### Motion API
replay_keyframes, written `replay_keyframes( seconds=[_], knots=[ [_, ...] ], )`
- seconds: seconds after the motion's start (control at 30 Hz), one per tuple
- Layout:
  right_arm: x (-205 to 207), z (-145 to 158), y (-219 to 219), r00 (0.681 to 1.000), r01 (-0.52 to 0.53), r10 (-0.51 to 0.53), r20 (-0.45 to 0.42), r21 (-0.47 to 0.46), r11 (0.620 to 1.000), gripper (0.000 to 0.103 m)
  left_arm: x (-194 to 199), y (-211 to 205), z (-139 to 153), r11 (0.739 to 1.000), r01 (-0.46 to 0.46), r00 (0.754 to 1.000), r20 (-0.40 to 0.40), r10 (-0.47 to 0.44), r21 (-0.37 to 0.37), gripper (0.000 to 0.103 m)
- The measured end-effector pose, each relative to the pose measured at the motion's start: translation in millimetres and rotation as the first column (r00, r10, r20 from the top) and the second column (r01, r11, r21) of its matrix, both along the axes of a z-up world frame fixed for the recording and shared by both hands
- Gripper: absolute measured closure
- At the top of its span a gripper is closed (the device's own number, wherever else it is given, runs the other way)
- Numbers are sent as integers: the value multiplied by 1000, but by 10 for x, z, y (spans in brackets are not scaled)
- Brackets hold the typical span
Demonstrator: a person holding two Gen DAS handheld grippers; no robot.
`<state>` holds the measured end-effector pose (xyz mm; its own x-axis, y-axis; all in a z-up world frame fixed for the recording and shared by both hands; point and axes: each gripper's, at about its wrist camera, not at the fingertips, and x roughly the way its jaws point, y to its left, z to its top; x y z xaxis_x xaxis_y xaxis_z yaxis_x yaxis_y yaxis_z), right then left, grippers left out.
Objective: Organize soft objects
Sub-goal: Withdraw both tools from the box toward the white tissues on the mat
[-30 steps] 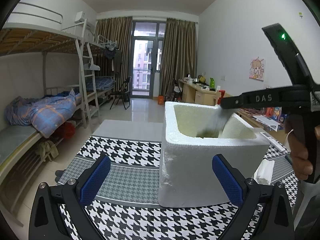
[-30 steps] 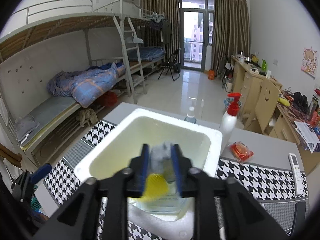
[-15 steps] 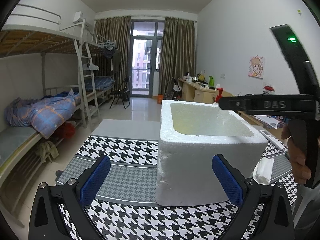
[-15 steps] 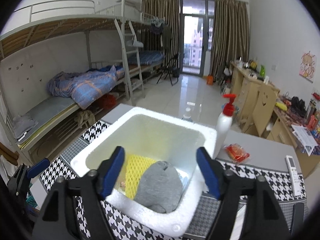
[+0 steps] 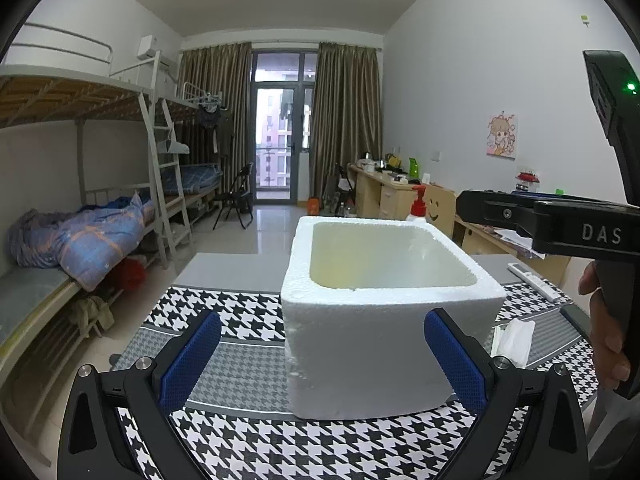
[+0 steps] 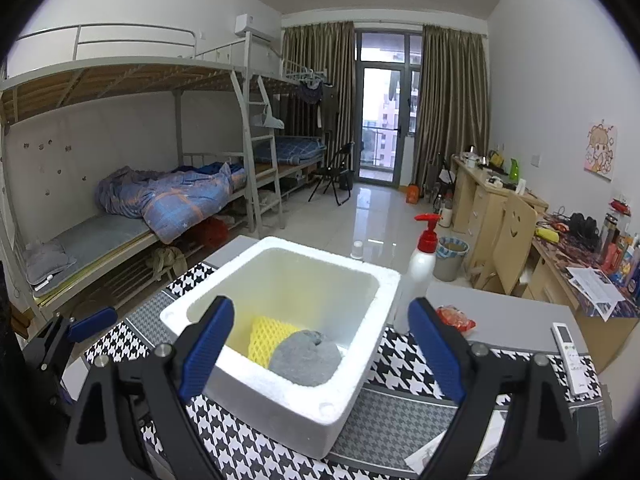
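Bunk beds line the room behind the bench. Gray sock lies in the box. Right tool is opening, empty; left tool gapes empty. Lift straight up, clear of the rim.

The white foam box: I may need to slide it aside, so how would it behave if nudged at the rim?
The foam box looks like light polystyrene holding only a grey cloth bundle and yellow mesh, so it would probably slide easily. Its beaded rim could dent or crumble.
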<state>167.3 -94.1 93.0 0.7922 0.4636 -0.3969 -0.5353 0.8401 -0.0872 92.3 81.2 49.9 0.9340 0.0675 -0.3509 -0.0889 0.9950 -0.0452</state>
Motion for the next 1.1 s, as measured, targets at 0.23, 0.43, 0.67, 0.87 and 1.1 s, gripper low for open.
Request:
replay_keyframes(
  seconds=[0.23,0.43,0.67,0.87,1.1],
  knots=[
    [-39,-77,-130,1000,8,-8,6,18,1000,12,-14,-40,5,1000,-4,1000,7,4,-4,1],
    [-76,-142,-267,999,32,-32,4,41,999,11,-67,-129,22,1000,-14,999,32,14,-9,1],
    [-142,-213,-487,998,69,-69,1,69,995,11,-61,-248,11,1000,19,999,31,-19,-8,1],
    [-228,-268,-628,996,91,-92,2,86,992,11,-117,-318,36,1000,26,998,50,-26,4,1],
    [-291,-310,-833,989,144,-146,15,94,985,11,-141,-419,25,998,62,997,51,-61,-18,1]
  ],
)
